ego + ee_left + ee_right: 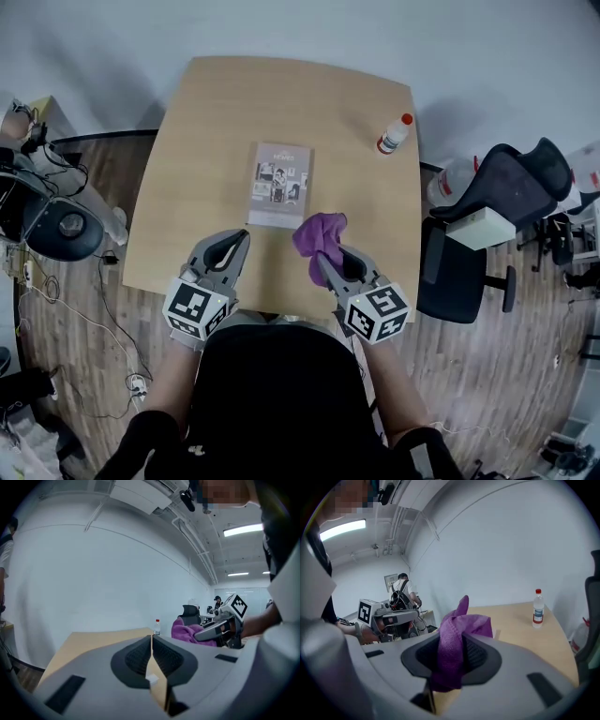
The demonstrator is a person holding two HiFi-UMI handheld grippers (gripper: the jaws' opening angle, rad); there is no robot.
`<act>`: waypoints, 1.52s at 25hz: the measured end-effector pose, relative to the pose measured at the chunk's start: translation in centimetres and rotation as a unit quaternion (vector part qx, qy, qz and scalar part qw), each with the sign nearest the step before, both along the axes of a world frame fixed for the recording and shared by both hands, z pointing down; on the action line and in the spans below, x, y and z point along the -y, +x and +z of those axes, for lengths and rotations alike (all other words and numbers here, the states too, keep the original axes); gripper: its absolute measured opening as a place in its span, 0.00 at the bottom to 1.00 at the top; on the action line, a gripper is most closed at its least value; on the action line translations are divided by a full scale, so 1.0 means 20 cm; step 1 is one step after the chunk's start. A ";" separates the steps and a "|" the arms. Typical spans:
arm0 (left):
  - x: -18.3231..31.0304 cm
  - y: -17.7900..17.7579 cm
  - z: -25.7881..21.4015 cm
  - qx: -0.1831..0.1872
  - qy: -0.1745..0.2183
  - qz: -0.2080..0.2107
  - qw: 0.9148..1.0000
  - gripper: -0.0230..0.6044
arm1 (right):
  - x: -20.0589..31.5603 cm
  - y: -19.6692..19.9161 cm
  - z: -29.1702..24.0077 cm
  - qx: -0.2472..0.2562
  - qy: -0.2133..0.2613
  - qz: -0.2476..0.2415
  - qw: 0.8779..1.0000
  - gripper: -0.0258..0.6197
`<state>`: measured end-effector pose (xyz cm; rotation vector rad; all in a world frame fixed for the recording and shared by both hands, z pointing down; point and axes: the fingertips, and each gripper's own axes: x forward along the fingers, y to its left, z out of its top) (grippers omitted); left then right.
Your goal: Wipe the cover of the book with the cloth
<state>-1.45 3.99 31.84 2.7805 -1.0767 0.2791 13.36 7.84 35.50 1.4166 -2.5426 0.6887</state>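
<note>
1. Right gripper was clamped on the purple cloth — a bunched wad stuck out past the tips.
2. Left gripper was closed, nothing between its jaws.
3. Book lay flat mid-table, long axis running away from us.
4. We judged the book ahead and slightly left of the cloth — next move: a forward-left reach onto the cover.
</note>
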 end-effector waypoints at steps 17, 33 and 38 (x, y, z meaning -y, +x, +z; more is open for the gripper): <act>0.03 -0.24 -0.46 -0.048 0.082 0.000 0.995 0.08 | 0.02 -0.22 -0.55 -0.056 0.146 0.025 0.987 0.22; 0.10 -0.25 -0.47 -0.056 0.080 0.016 0.995 0.08 | 0.06 -0.22 -0.63 -0.066 0.168 0.058 0.982 0.22; 0.11 -0.25 -0.46 -0.056 0.077 0.016 0.995 0.08 | 0.07 -0.21 -0.62 -0.068 0.167 0.065 0.982 0.22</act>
